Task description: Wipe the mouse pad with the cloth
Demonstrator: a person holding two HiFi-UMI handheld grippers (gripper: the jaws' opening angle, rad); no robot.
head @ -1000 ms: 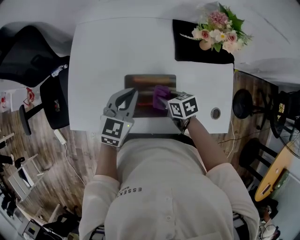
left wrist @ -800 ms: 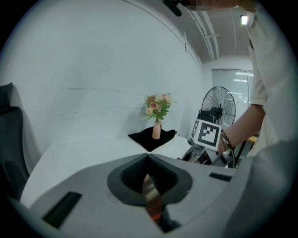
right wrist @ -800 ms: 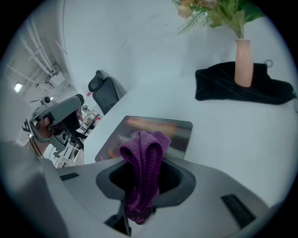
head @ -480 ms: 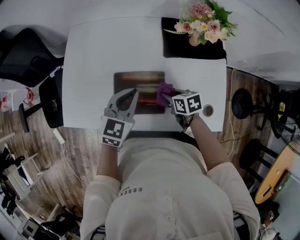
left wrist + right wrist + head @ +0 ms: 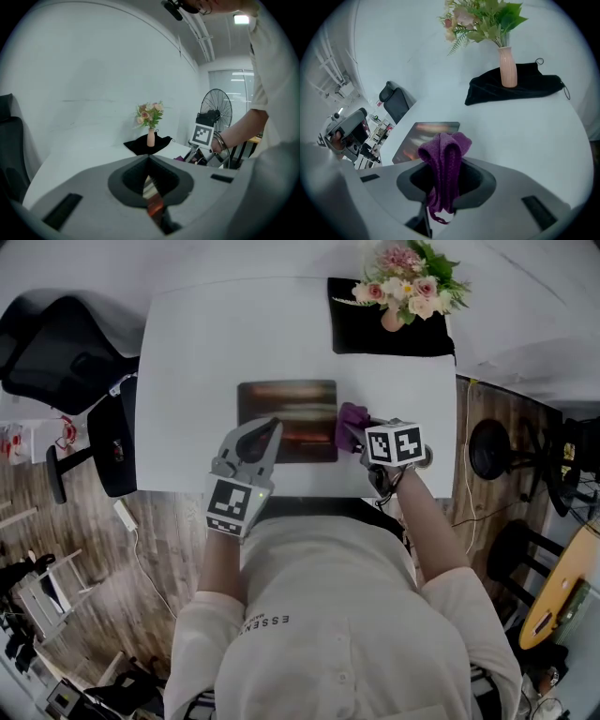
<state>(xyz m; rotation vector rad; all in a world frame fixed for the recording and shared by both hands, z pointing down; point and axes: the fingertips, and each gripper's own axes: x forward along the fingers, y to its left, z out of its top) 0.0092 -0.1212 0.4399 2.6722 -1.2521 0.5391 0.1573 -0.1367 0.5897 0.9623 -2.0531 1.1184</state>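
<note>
Soft, even light fills every view, and the white desk point(image 5: 206, 343) comes out bright and almost shadowless. A ceiling lamp point(image 5: 241, 18) glows high above the desk in the left gripper view. The mouse pad point(image 5: 287, 418) on the desk carries streaky sheen. Both gripper views bulge and blacken toward their corners.

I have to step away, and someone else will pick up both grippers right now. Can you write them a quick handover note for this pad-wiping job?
Left gripper: jaws shut on nothing, tips at the near edge of the mouse pad. Whether they press on it does not show.
Right gripper: shut on the purple cloth, which bunches up out of the jaws.
The cloth sits at the pad's right edge, over the white table rather than the pad.
Done: cloth picked up. How much is wiped cannot be told.
Left: bring the cloth onto the pad and wipe across it, probably steadying the pad with the left gripper.
</note>
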